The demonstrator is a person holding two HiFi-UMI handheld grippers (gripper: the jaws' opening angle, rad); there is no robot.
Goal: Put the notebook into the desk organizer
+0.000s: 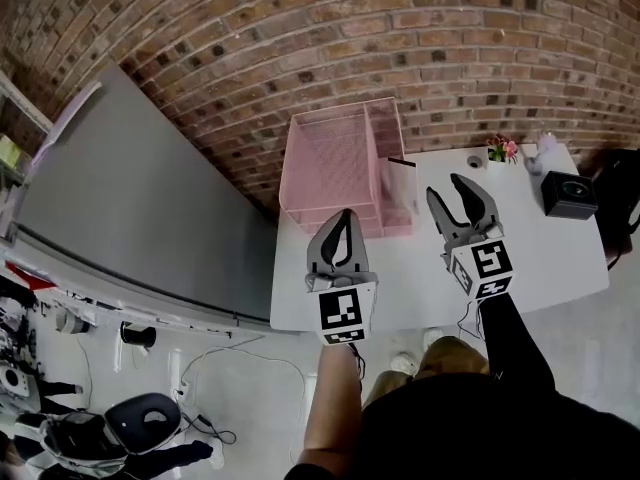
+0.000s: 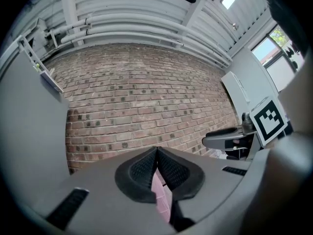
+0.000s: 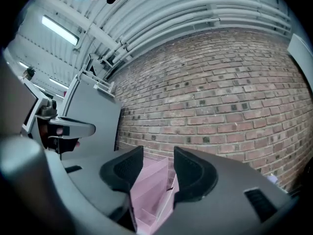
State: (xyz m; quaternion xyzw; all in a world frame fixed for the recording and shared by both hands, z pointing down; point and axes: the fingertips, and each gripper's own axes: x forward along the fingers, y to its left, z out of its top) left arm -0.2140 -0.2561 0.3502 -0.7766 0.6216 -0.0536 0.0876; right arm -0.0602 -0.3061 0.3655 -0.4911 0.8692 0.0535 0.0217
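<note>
The pink mesh desk organizer (image 1: 335,173) stands at the back left of the white table (image 1: 540,258), against the brick wall. A white notebook (image 1: 402,186) with a dark top edge stands upright at the organizer's right side; I cannot tell which compartment holds it. My left gripper (image 1: 348,214) hovers in front of the organizer, shut and empty. My right gripper (image 1: 449,190) is open just right of the notebook, holding nothing. In the left gripper view the gripper (image 2: 156,152) has its tips meeting above the organizer (image 2: 162,196). In the right gripper view the gripper (image 3: 157,168) frames the organizer (image 3: 149,192).
A small flower pot (image 1: 501,150), a small dark round object (image 1: 474,161) and a black box (image 1: 568,194) sit at the table's back right. A large grey panel (image 1: 130,208) stands to the left of the table. Cables and a chair base (image 1: 140,423) lie on the floor.
</note>
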